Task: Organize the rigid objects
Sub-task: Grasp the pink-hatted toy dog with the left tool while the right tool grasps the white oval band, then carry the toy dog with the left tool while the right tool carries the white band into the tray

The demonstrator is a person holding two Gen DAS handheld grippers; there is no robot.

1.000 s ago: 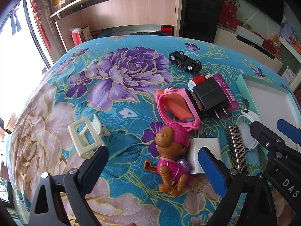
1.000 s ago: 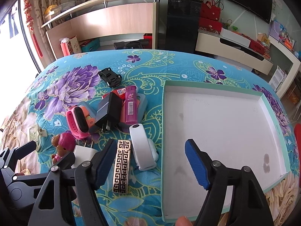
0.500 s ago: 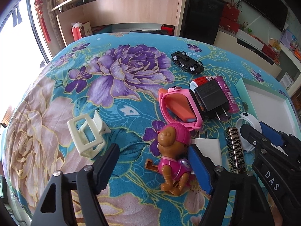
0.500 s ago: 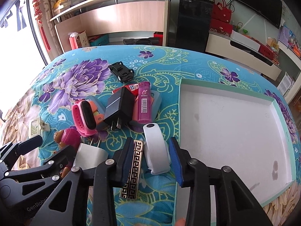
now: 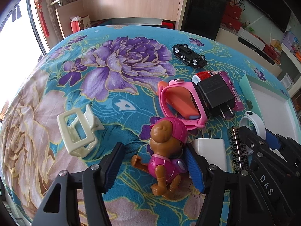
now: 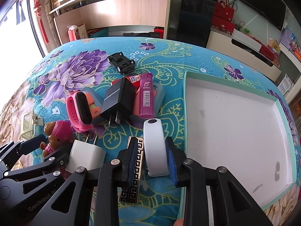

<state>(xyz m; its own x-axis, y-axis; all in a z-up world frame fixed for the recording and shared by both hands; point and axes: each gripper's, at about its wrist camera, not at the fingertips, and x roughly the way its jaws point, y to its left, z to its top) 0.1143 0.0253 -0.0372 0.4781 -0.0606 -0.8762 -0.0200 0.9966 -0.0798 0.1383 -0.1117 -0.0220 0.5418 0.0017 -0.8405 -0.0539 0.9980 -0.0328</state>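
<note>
Right claw (image 6: 151, 158): jaws have just been closing and now stand narrow around the white band (image 6: 155, 146); the far pad looks to touch its side, while the near pad sits over the edge of the patterned gold-and-black bar (image 6: 131, 171).
Risk at right claw: the bar lies just beside the band, so a lift could drag or pinch it along; the band's smooth curved side may also slip out.
Left claw (image 5: 153, 166): jaws have just been closing, still partly wide, straddling the pup figure (image 5: 165, 154); the blue pad is close to its back, the other pad stands clear. Nothing is held.
Risk at left claw: the figure lies on its side with uneven limbs, so it could twist when squeezed; the white charger (image 5: 210, 152) sits just behind the blue pad and may be nudged.
Risk between claws: both work close together and could knock one another.
Tray (image 6: 282, 113): white, teal-rimmed, nothing in it, just beside the right claw.
Other items: black charger (image 6: 118, 99), pink watch (image 6: 79, 111), magenta lighter (image 6: 146, 98), black toy car (image 6: 121, 62), cream clip (image 5: 77, 131).
Surface: a bed under a teal floral cover (image 5: 112, 71); soft, so things may tip.
Room: wooden shelving, dark cabinet, wall screen, bright window.
</note>
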